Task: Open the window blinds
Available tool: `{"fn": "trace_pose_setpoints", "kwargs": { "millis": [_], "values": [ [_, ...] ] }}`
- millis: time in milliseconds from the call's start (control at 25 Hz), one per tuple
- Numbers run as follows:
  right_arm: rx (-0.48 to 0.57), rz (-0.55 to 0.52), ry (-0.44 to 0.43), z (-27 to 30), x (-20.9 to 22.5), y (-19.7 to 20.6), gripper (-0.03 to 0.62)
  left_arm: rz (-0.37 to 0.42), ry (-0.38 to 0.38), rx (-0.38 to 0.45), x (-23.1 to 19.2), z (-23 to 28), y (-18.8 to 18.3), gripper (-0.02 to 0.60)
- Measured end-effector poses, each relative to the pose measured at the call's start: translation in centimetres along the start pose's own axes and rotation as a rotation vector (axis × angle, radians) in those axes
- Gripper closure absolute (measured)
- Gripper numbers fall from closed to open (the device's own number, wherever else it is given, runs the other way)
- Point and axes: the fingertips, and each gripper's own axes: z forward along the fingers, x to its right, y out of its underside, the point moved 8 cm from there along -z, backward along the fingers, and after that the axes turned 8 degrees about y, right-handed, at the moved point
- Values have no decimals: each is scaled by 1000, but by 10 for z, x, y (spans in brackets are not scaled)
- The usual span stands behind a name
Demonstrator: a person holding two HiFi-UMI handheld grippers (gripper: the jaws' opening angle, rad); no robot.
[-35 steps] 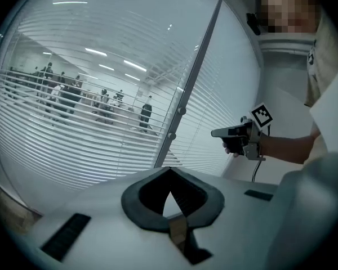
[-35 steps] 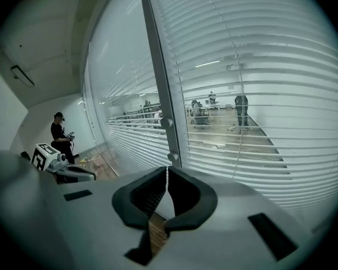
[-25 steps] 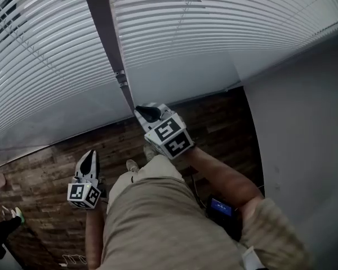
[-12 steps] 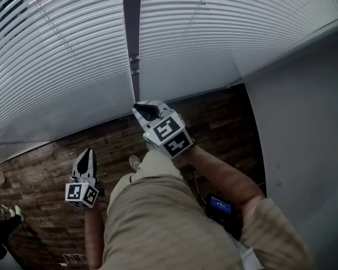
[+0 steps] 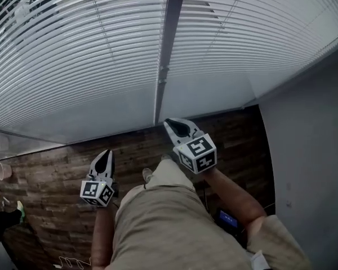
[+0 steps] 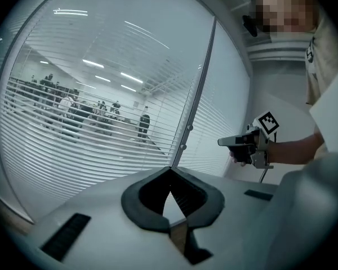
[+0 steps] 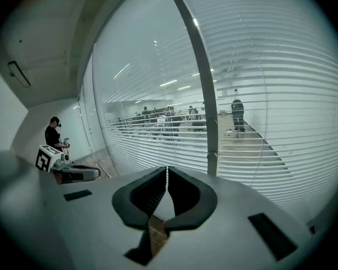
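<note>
The window blinds point(image 5: 73, 55) hang lowered across two panes of a glass wall, straight ahead of the person and out of reach of both tools. A grey post point(image 5: 168, 44) divides the two panes. The white slats lie level, with thin gaps between them. Through these gaps the left gripper view shows the blinds point(image 6: 101, 139) with a lit room behind, where several people point(image 6: 73, 108) stand. The right gripper view shows the same slats point(image 7: 281, 111) on either side of the post point(image 7: 205, 111). Below the bottom slat, a strip of bare glass point(image 5: 203, 91) runs down to a dark wood-plank floor point(image 5: 50, 173).

The right gripper point(image 5: 172, 122) points at the foot of the post, near the glass but apart from it. Its claw point(image 7: 167, 170) is closed, tips together, with nothing between them. The left gripper point(image 5: 105, 153) is held lower and further back, over the floor and well apart from the blinds. Its claw point(image 6: 170, 170) is also pinched shut and empty. Each tool appears in the other's camera, the right one point(image 6: 236, 142) by the pale wall and the left one point(image 7: 79, 173) low at the edge.

The person's legs point(image 5: 169, 224) in beige trousers fill the bottom of the head view. A small device point(image 5: 228, 221) with a blue screen sits at the hip, and a plain grey wall point(image 5: 310, 151) closes the scene on the right.
</note>
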Motion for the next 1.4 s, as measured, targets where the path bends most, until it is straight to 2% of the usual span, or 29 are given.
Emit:
{"fn": "trace_pose_setpoints", "kwargs": {
  "millis": [120,360,760,960,1080,1240,1400],
  "values": [
    [22,13,22,-9,0,3,576,5,2,12,0,-1,-5,569],
    [64,33,53,-47,-26,15,576,1,26,31,11,-33,-6,569],
    [0,56,66,-73,-34,56,576,-46,30,-9,15,-51,33,569],
    [-2,84,26,-84,-27,63,574,-151,11,32,30,-69,41,568],
    [-16,85,15,-88,-13,68,574,-169,-1,40,43,-65,42,569],
    [-37,50,-53,-95,-12,73,574,-154,-46,89,74,-76,46,568],
    [-31,7,-82,-142,-11,105,574,-117,-24,66,128,-87,92,569]
  ]
}}
